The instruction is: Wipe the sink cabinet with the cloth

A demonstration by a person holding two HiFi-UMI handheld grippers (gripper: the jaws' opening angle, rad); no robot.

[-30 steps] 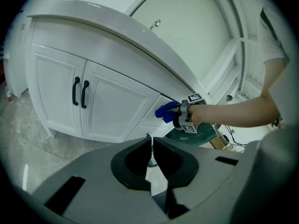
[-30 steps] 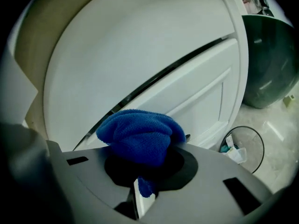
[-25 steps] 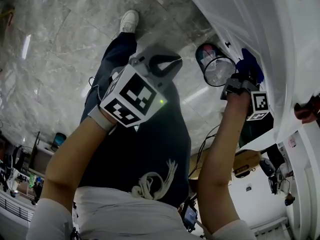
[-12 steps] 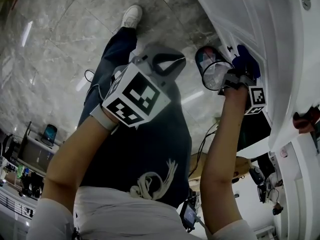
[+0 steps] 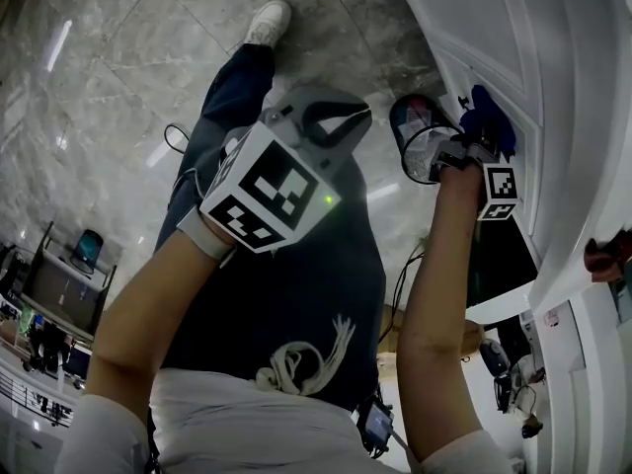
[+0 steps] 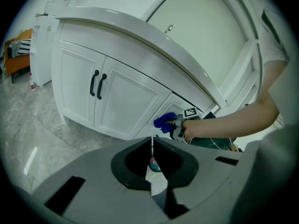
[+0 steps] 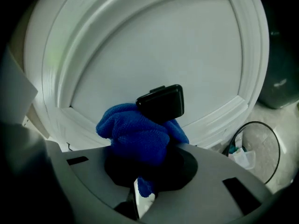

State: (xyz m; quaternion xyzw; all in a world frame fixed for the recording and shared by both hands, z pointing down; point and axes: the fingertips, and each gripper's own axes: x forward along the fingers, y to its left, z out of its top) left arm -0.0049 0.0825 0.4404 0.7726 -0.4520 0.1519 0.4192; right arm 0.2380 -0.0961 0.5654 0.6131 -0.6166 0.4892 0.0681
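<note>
Both claws: shut, only one of them loaded.
Right gripper [image 7: 148, 120]: clamped on the blue microfibre cloth [image 7: 133, 134]; one black pad visible above the wad, the other buried under it.
Cloth: bunched up and held against the white raised-panel door [image 7: 154, 45] of the sink cabinet [image 6: 117, 97]; touching or just short of it, cannot tell which.
Change: carried a little way along the door face over the last second, still on the same panel. Probably a wiping stroke under way, with most of the cabinet front yet to cover.
Left gripper [image 6: 152, 146]: jaws drawn together on nothing, parked over the person's legs, much where it was a second ago.
Surroundings: lined waste bin [image 5: 420, 136] on the marble floor, just beside the working gripper; worth steering clear of on lower strokes.
</note>
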